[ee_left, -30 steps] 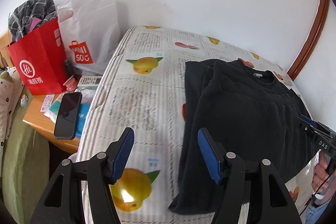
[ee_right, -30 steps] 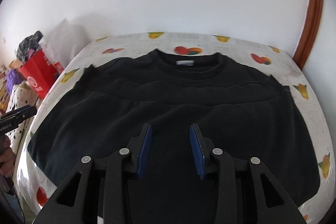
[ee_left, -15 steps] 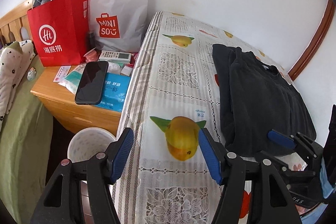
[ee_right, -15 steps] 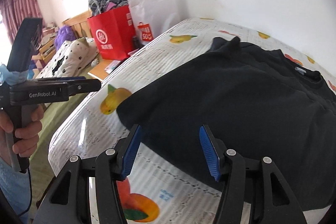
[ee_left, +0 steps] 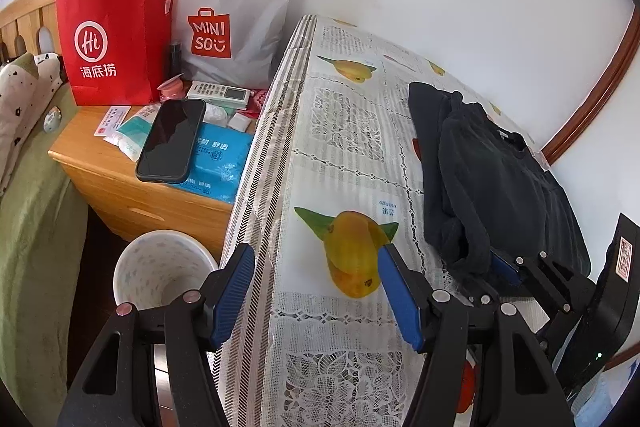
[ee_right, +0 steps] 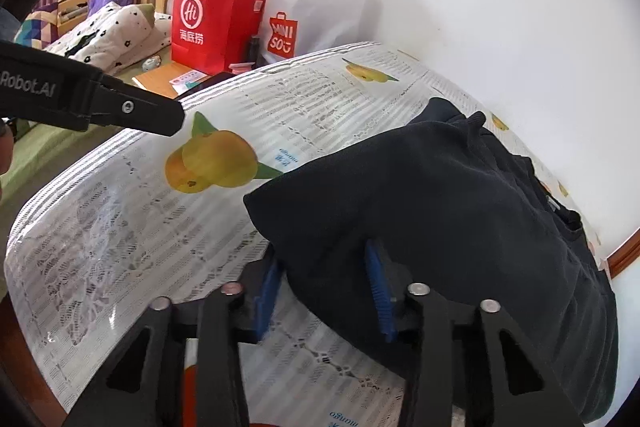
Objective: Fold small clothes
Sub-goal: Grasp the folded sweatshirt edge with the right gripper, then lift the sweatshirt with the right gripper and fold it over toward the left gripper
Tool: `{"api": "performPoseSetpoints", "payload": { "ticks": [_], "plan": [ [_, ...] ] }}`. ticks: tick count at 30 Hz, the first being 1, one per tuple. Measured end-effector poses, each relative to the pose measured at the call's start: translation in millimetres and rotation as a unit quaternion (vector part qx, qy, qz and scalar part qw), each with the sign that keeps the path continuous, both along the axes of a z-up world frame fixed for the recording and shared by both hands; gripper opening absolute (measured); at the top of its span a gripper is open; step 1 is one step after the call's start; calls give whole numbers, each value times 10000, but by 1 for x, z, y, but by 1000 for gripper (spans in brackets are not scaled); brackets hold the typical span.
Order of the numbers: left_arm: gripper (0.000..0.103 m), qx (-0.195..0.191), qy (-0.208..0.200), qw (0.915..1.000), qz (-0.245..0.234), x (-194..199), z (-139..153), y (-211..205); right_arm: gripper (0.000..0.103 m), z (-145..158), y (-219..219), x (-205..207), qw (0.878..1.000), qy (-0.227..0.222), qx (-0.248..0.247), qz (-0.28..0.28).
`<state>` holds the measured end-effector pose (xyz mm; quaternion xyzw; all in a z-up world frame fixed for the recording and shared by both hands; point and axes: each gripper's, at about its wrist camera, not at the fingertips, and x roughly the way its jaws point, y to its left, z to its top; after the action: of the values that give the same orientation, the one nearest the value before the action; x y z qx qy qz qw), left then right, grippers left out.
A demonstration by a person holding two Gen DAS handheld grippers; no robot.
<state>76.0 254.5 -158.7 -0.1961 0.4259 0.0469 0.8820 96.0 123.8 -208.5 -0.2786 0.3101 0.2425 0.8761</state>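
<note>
Two grippers are at work over the table [ee_left: 344, 163], which carries a lace-and-fruit printed cover. We hold the right gripper [ee_right: 324, 283] at the near left corner of the black sweatshirt [ee_right: 460, 211]. Its jaws have just been closing, and the bottom hem is bunched between the blue pads and appears pinched; the left-wrist view confirms fabric gathered at the right gripper [ee_left: 496, 267]. We take the garment at this corner because it gives control of the bottom hem for the next fold, in our judgement.

We keep the left gripper [ee_left: 316, 287] about half open and empty, its jaws apart above the bare cover, over the printed mango and just beside the sweatshirt's near edge. It is held clear so that the cloth can move without snagging, and it appears ready to take a second point on the hem.

The sweatshirt [ee_left: 492, 183] lies on the right half of the table, collar toward the far wall, the left sleeve already turned inward. The nightstand [ee_left: 100, 163] beside the table plays no part.
</note>
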Motion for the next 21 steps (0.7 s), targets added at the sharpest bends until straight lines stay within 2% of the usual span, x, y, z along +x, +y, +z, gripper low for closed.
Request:
{"api": "performPoseSetpoints", "payload": {
  "ticks": [2, 6, 10, 12, 15, 17, 18, 21],
  "plan": [
    [61, -15, 9, 10000, -3, -1, 0, -3, 16, 7, -10, 9, 9993, 148, 327, -38],
    [61, 127, 32, 9999, -85, 0, 5, -13, 13, 29, -36, 22, 9903, 564, 1257, -172],
    [61, 179, 46, 9997, -164, 7, 9, -25, 12, 81, -75, 24, 9759, 306, 2135, -346],
    [61, 174, 47, 9996, -224, 12, 9, -35, 12, 108, -108, 27, 9613, 163, 2701, -509],
    [61, 191, 24, 9990, -402, 20, 10, -52, 12, 130, -174, 33, 9293, -28, 3553, -1008],
    [61, 209, -3, 9981, -574, 26, 11, -67, 11, 127, -223, 35, 9060, -282, 3933, -1539],
    [61, 214, -19, 9976, -654, 29, 11, -74, 11, 122, -239, 38, 8983, -309, 4021, -1744],
    [61, 217, -30, 9954, -927, 41, 10, -97, 11, 93, -291, 49, 8776, -57, 4132, -2430]
  ]
}}
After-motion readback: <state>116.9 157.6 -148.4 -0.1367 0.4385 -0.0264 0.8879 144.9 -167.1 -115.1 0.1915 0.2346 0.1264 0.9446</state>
